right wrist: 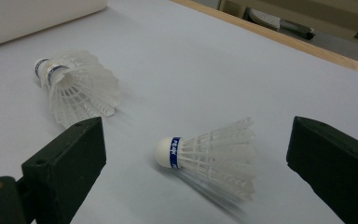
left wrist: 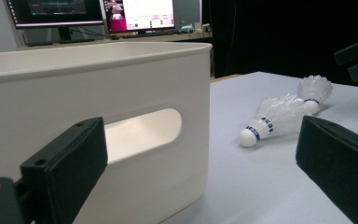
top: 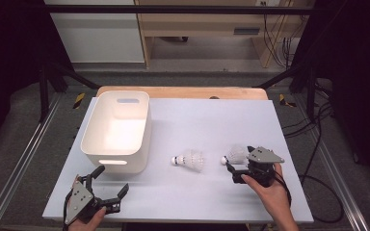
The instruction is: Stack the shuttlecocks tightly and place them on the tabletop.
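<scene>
While it lies on its side on the white table [top: 197, 120], the near shuttlecock [top: 234, 155] sits well right of the bin [top: 117, 129], cork pointing toward that bin, and the right gripper [top: 233, 172] has its jaws spread wide just beside it. Seen from the right gripper view, this shuttlecock [right wrist: 209, 156] lies between the two jaws but apart from both, nothing gripped; its lower feathers look blurred.

Between it and the bin lies a second shuttlecock [top: 190, 160], also on its side, cork toward the bin, clear of both. Nothing stands between the right gripper and the near one.

At the bin's near corner the left gripper [top: 111, 180] hangs wide open and empty, close to the wall with the handle slot [left wrist: 142, 133]. From the left gripper view the bin's wall covers the left half, and both shuttlecocks lie beyond it to the right, the far one partly hidden behind the nearer. Monitors [left wrist: 93, 14] beyond the table are cut off at the top.
</scene>
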`<state>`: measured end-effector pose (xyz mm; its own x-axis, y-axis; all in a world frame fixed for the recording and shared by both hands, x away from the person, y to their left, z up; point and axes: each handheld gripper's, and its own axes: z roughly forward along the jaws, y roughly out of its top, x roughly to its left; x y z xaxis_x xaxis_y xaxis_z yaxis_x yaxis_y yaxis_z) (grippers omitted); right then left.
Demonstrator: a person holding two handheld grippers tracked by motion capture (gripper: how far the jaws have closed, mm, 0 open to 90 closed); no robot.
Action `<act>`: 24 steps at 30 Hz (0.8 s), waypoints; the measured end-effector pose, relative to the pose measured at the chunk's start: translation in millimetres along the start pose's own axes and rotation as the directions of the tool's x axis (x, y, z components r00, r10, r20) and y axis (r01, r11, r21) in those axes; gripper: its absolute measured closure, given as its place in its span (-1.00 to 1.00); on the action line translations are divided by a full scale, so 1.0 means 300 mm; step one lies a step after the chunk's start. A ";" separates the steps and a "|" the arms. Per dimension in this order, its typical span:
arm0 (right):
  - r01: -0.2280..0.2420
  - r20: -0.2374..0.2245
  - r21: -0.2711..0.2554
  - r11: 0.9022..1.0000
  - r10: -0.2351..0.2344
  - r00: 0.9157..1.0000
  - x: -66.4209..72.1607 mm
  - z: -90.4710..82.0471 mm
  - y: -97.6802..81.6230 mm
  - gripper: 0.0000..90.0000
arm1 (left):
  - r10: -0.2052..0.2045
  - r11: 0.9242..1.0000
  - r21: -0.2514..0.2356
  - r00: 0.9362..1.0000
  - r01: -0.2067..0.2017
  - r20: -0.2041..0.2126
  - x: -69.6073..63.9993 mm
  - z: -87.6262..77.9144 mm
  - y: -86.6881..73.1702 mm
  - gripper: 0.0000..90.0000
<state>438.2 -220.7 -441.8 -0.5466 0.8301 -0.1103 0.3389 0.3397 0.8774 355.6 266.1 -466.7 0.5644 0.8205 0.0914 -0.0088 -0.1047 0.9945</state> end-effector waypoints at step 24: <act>-0.026 -0.022 0.084 0.996 0.028 0.999 -0.068 -0.003 -0.084 -0.87 | -0.001 1.000 -0.002 1.000 0.001 0.001 0.000 -0.001 0.000 -0.95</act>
<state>440.0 -246.6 -461.2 -0.5533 0.8295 -0.0756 0.4164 0.3541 0.8374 355.4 266.3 -466.7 0.5654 0.8198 0.0907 -0.0098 -0.1032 0.9946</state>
